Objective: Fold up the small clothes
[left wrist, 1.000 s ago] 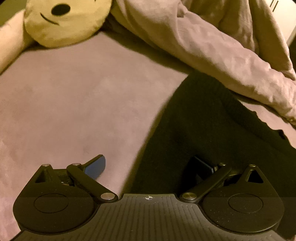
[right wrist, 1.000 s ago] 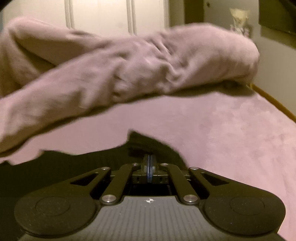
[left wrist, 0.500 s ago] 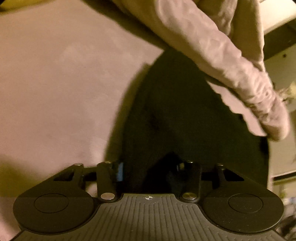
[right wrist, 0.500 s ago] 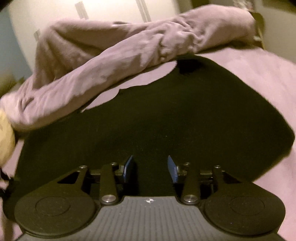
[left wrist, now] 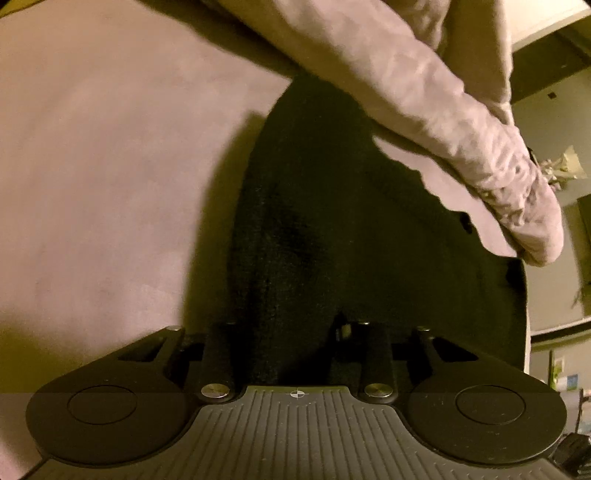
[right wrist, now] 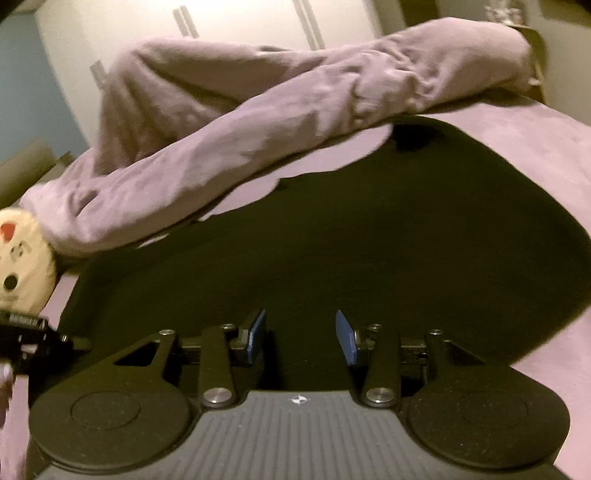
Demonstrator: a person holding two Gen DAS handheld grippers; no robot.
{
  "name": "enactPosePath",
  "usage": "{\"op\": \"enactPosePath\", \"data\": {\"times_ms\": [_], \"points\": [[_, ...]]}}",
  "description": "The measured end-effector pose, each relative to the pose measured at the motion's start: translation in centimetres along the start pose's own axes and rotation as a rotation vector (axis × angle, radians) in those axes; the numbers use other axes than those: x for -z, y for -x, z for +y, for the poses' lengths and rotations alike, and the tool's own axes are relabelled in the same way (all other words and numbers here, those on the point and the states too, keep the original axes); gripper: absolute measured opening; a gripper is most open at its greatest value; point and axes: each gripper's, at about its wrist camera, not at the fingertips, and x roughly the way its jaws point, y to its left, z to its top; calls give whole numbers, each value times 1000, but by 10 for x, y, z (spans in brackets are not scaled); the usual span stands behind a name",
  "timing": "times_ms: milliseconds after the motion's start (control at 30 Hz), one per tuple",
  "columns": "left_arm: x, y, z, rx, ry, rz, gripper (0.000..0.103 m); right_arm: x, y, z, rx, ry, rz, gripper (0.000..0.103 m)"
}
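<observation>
A dark, nearly black garment [left wrist: 332,221] lies spread on the pink bed sheet [left wrist: 110,166]. It also fills the middle of the right wrist view [right wrist: 369,240]. My left gripper [left wrist: 291,339] hangs over the garment's near edge, and the cloth lies between its fingers and hides the pads. My right gripper [right wrist: 301,336] is open and empty, its blue pads [right wrist: 345,338] apart just above the garment's near edge. The left gripper shows at the far left of the right wrist view [right wrist: 33,336].
A bunched pink blanket [left wrist: 424,92] lies along the garment's far side and also shows in the right wrist view [right wrist: 277,110]. A cream plush toy [right wrist: 22,266] sits at the left. White wardrobe doors [right wrist: 240,29] stand behind the bed.
My right gripper opened and pulled back over the garment, which now lies spread. My left gripper swung onto the garment's edge and its fingers narrowed from wide open, with cloth now between them.
</observation>
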Motion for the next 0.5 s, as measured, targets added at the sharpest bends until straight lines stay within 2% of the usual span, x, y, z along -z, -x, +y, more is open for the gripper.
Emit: {"op": "enactPosePath", "data": {"times_ms": [100,167,200,233,267,333,433,500], "points": [[0,8,-7,37,-5,-28,32,0,-1,7,-27,23,14,37],[1,11,-7,43,6,-44,36,0,-2,12,-39,52,21,28],[2,8,-8,14,2,-43,39,1,-2,14,-42,68,22,28],[3,2,-8,-46,-2,-29,48,1,-3,15,-44,78,24,26],[4,-5,-8,-74,-3,-11,51,2,-3,16,-48,81,27,23],[5,-10,-8,-76,6,-9,51,4,-6,16,-58,84,38,20],[5,-7,-12,-73,17,-27,35,9,-12,19,-59,124,45,18],[5,-2,-21,-76,-7,-45,31,15,-21,21,-46,168,60,18]]}}
